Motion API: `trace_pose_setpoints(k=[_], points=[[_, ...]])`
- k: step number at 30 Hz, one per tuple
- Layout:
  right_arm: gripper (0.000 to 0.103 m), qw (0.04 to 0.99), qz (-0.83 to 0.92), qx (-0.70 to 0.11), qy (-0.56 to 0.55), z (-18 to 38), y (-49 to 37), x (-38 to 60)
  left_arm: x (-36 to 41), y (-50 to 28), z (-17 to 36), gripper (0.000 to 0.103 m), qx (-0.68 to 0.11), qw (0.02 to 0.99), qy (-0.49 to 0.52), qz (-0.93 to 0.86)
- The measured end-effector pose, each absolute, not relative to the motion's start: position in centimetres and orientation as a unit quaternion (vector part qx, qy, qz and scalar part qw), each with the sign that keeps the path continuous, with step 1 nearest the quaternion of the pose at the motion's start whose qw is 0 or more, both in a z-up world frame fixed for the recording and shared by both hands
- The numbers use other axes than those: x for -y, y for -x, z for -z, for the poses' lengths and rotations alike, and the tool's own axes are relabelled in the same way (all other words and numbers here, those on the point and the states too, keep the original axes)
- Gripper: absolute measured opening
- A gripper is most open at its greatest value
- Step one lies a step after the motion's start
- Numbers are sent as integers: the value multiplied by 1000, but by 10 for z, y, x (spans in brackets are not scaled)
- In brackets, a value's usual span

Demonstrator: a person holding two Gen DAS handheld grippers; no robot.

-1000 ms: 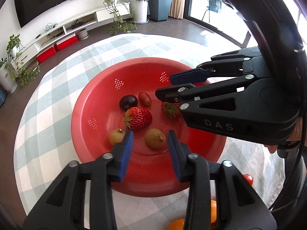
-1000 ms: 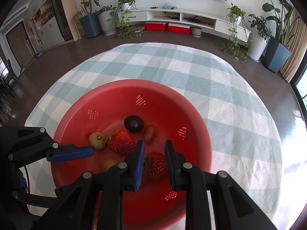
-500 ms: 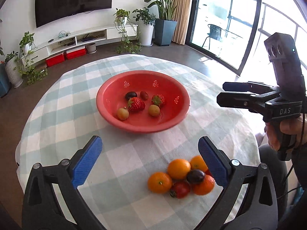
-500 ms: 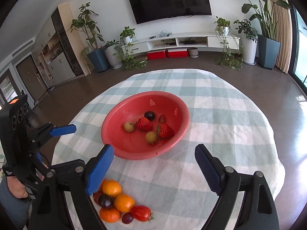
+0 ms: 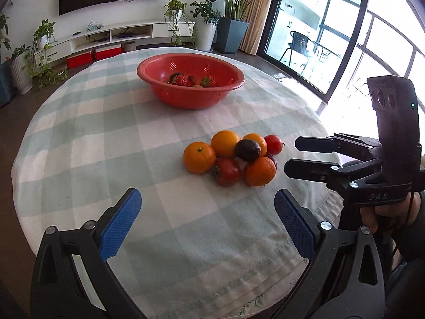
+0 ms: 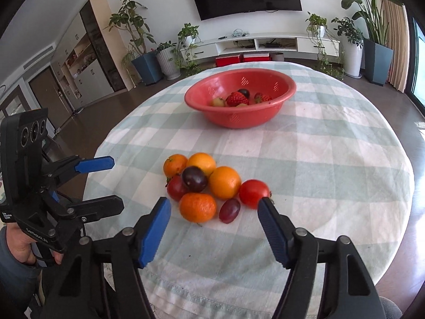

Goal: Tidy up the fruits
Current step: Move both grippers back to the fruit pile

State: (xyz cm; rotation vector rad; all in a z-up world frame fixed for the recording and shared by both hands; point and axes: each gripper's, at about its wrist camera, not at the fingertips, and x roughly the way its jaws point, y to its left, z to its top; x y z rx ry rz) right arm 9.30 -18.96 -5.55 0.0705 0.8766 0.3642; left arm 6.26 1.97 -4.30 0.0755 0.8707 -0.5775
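Red bowl, far side of the checked cloth: two strawberries, a dark plum and small brown fruits inside, partly hidden by its rim. You have pulled both tongs back from it. Left gripper and right gripper: spread wide, empty. Fruit pile near you: oranges, tomatoes, plum, grape, unsorted; probably next. Lower fruits overlap, count uncertain.

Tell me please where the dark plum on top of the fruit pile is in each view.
Left wrist view: the dark plum sits right of centre, atop the pile, between oranges.
Right wrist view: the dark plum sits left of centre, atop the pile.
Shared landmark: the red bowl lies beyond it.
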Motion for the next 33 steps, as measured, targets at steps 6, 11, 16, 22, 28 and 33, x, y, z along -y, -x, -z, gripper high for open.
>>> trace_pose_setpoints(k=[6,11,16,22,28,33], points=[[69,885,-180,-430,11,67,-93,168,-29,-55,48,102,-424,864,-16,272],[61,880,-177,-439,40,77,-98,157,-31,-53,47,102,-423,862,-6,278],[49,881,-174,-434,68,80,-99,150,-33,-53,45,102,-420,863,2,282],[42,883,-162,-430,99,79,-96,145,-37,-53,45,102,-418,865,13,279],[42,881,-154,-423,145,82,-96,135,-38,-54,46,102,-418,864,15,280],[41,880,-153,-424,151,82,-95,134,-40,-55,47,102,-419,864,15,278]])
